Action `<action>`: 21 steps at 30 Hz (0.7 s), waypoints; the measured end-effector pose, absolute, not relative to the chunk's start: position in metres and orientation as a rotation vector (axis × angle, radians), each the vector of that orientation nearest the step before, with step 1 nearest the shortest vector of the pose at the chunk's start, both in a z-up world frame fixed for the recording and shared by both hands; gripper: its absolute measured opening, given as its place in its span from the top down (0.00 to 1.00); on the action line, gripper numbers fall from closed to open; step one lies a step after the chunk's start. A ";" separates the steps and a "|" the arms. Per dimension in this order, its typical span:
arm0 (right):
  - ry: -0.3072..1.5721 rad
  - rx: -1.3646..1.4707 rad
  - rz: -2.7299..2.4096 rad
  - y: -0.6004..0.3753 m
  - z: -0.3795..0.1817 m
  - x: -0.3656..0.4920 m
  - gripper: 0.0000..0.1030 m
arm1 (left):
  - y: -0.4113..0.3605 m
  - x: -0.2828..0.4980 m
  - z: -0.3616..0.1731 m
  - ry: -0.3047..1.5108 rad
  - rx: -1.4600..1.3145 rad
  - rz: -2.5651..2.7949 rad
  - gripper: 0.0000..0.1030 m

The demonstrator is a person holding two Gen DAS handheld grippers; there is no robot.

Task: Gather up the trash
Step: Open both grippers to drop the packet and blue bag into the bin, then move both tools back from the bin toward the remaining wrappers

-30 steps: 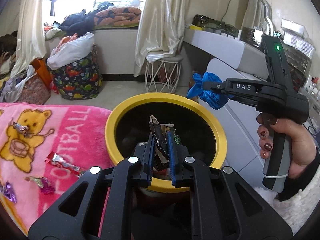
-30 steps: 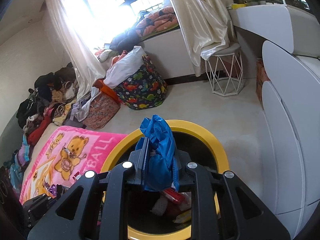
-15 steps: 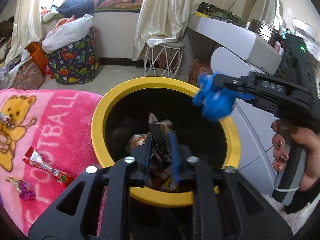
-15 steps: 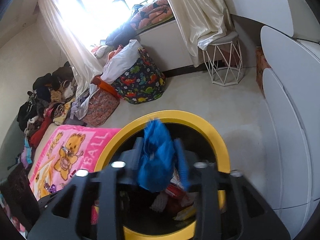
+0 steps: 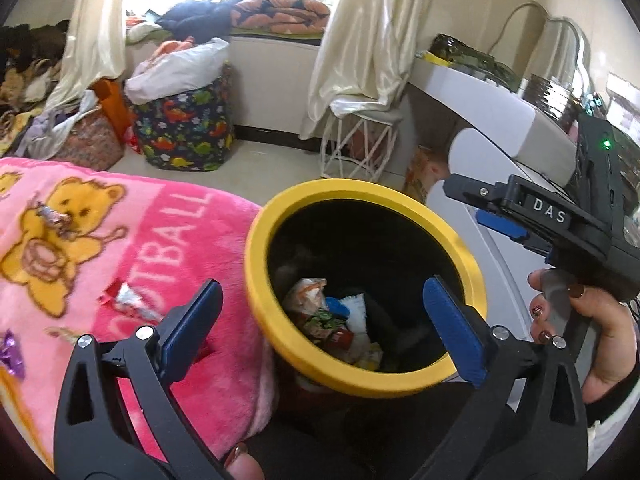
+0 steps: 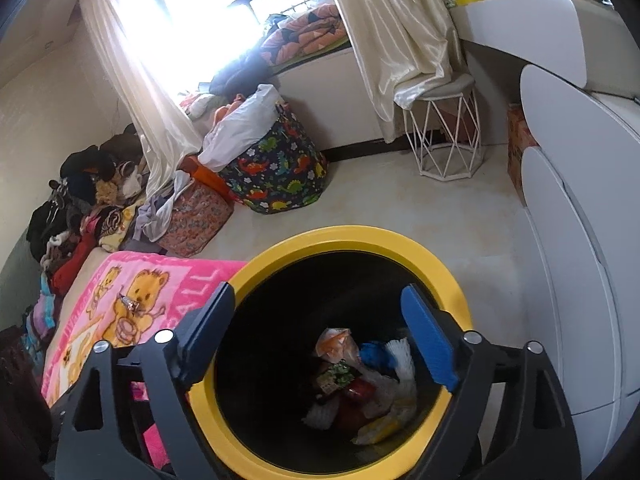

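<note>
Both grippers, left [image 5: 320, 316] and right [image 6: 316, 336], hang over the yellow-rimmed bin [image 5: 256, 264] with jaws opening and nothing between them. Trash [image 6: 360, 380] lies at the bin's bottom. Candy wrappers [image 5: 128, 300] lie on the pink blanket [image 5: 160, 240] beside the bin.

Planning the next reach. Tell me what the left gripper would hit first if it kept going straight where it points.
Probably the trash at the bottom of the bin. The left gripper, jaws opening and empty, aims down through the bin's mouth. Depth is unclear, so it might catch the near rim first.
</note>
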State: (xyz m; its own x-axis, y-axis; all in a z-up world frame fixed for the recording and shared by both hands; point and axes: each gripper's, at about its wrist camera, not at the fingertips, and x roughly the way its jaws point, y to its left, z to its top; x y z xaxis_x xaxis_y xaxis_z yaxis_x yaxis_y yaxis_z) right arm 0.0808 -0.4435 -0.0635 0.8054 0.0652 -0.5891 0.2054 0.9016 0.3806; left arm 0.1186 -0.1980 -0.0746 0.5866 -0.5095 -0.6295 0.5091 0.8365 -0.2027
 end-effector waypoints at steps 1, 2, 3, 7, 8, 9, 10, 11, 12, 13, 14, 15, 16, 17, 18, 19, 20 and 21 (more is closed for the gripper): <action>0.630 0.445 -0.076 -0.441 -0.062 0.080 0.18 | -0.192 0.117 -0.073 0.729 -0.006 -0.580 0.10; 0.627 0.442 -0.071 -0.440 -0.062 0.080 0.17 | -0.187 0.116 -0.072 0.727 -0.012 -0.570 0.10; 0.623 0.436 -0.063 -0.436 -0.061 0.080 0.17 | -0.182 0.116 -0.071 0.725 -0.018 -0.561 0.10; 0.622 0.415 -0.046 -0.427 -0.058 0.081 0.17 | -0.161 0.112 -0.068 0.715 -0.031 -0.516 0.10; 0.622 0.411 -0.042 -0.425 -0.057 0.082 0.16 | -0.158 0.112 -0.067 0.712 -0.033 -0.509 0.10; 0.622 0.406 -0.039 -0.423 -0.057 0.082 0.16 | -0.153 0.111 -0.066 0.708 -0.037 -0.499 0.10; 0.623 0.401 -0.034 -0.420 -0.056 0.083 0.16 | -0.149 0.110 -0.066 0.704 -0.041 -0.491 0.10; 0.623 0.397 -0.031 -0.419 -0.056 0.084 0.16 | -0.143 0.108 -0.065 0.698 -0.044 -0.478 0.10; 0.624 0.392 -0.027 -0.416 -0.056 0.084 0.16 | -0.140 0.109 -0.064 0.695 -0.045 -0.470 0.10; 0.624 0.389 -0.023 -0.414 -0.055 0.085 0.16 | -0.135 0.108 -0.063 0.690 -0.048 -0.458 0.10; 0.624 0.385 -0.017 -0.411 -0.054 0.085 0.16 | -0.130 0.106 -0.062 0.685 -0.050 -0.448 0.10; 0.624 0.379 -0.012 -0.408 -0.054 0.086 0.16 | -0.126 0.106 -0.061 0.682 -0.052 -0.440 0.10; 0.625 0.373 -0.007 -0.405 -0.053 0.086 0.16 | -0.121 0.105 -0.060 0.678 -0.055 -0.431 0.10; 0.625 0.367 0.000 -0.402 -0.051 0.086 0.16 | -0.118 0.104 -0.060 0.675 -0.057 -0.424 0.10; 0.624 0.357 0.008 -0.398 -0.050 0.087 0.16 | -0.114 0.104 -0.058 0.670 -0.059 -0.414 0.10; 0.624 0.351 0.014 -0.394 -0.049 0.087 0.16 | -0.111 0.103 -0.058 0.666 -0.062 -0.406 0.10; 0.624 0.344 0.022 -0.390 -0.049 0.086 0.16 | -0.105 0.102 -0.056 0.660 -0.067 -0.395 0.10; 0.624 0.337 0.032 -0.386 -0.047 0.086 0.16 | -0.102 0.102 -0.056 0.656 -0.069 -0.388 0.10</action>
State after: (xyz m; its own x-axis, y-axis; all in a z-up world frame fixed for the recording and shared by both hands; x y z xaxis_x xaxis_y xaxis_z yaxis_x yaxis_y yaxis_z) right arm 0.0864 -0.3855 -0.0473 0.8130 0.1298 -0.5676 0.0715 0.9452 0.3185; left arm 0.1016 -0.1018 -0.0555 0.7238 -0.3724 -0.5809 0.3293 0.9262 -0.1836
